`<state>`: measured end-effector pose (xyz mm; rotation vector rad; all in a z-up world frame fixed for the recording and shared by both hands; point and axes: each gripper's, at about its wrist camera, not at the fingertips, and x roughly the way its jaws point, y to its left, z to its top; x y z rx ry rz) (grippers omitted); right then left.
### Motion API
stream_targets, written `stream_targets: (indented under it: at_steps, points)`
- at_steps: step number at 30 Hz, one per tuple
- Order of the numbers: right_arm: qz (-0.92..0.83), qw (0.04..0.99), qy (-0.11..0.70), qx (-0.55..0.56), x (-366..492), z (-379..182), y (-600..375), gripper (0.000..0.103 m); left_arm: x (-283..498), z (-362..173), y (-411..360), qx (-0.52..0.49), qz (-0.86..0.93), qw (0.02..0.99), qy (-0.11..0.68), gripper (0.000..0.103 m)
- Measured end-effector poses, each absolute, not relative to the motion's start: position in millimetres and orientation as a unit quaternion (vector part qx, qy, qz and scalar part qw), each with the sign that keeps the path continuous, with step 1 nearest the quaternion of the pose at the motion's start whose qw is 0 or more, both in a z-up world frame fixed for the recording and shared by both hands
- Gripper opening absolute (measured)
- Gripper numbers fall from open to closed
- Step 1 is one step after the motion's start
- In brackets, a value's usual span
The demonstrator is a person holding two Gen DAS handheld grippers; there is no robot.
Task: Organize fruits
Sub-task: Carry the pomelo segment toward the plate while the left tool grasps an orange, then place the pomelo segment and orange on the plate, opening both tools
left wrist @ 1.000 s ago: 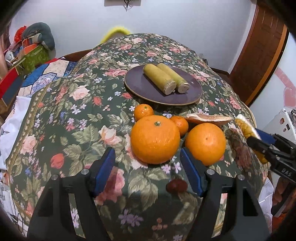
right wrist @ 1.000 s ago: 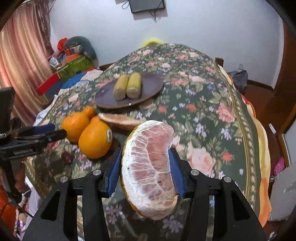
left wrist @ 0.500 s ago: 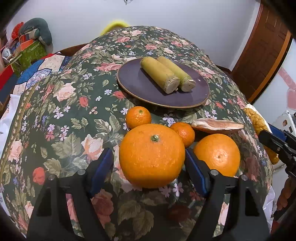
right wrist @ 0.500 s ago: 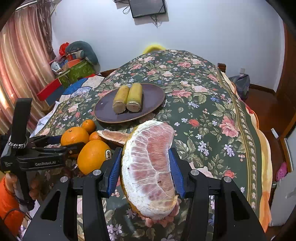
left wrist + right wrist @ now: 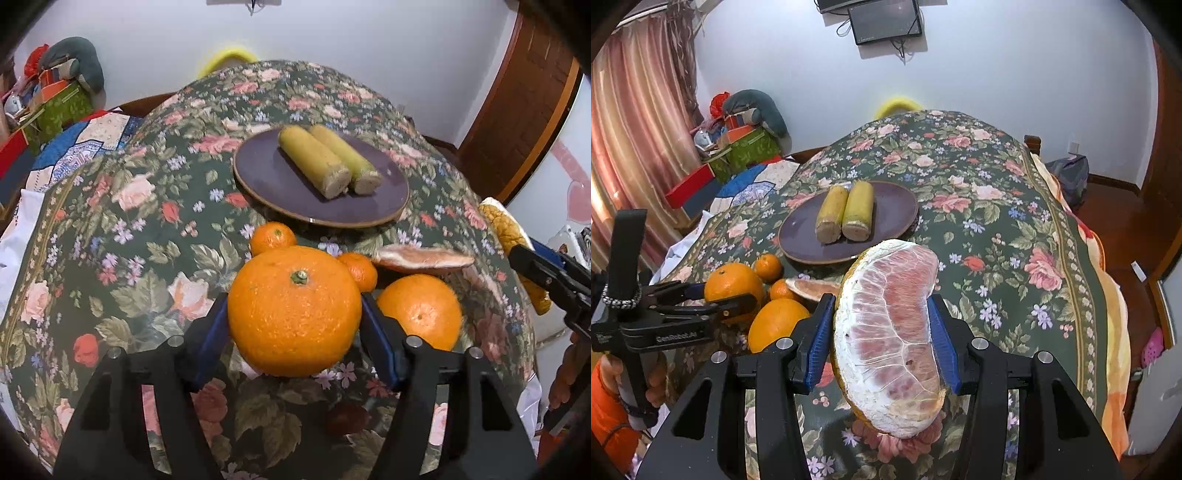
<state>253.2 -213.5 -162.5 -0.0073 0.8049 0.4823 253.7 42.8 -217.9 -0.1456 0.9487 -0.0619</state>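
My left gripper (image 5: 293,332) is shut on a large orange (image 5: 294,311) and holds it just above the floral tablecloth. A second large orange (image 5: 420,311), two small tangerines (image 5: 272,237) and a pomelo slice (image 5: 421,256) lie behind it. My right gripper (image 5: 882,332) is shut on a big pomelo wedge (image 5: 888,332), pink flesh up, held above the table. The left gripper also shows in the right wrist view (image 5: 716,301). A dark purple plate (image 5: 273,184) carries two corn pieces (image 5: 314,166).
The table (image 5: 997,221) under the floral cloth drops off at the right and near edges. Boxes and bags (image 5: 738,147) are piled at the far left. A wooden door (image 5: 524,122) stands at the right in the left wrist view.
My left gripper has closed in around the large orange and gripped it. My right gripper has moved forward over the table with the pomelo wedge.
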Motion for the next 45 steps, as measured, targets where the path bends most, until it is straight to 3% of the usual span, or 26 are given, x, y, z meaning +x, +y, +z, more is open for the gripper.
stream_targets:
  at_steps: [22,36,45]
  points:
    - [0.253,0.915,0.312,-0.023,301.4,-115.2,-187.2,0.046,293.8,-145.8,55.9,-0.059,-0.023,0.926,0.373,0.067]
    - [0.24,0.919,0.311,-0.041,354.3,-121.0,-162.8,0.047,352.6,-161.6,72.7,-0.074,-0.018,0.92,0.384,0.067]
    - [0.249,0.898,0.356,-0.067,385.7,-153.2,-141.7,0.047,387.5,-191.2,74.9,-0.077,-0.015,0.907,0.414,0.067]
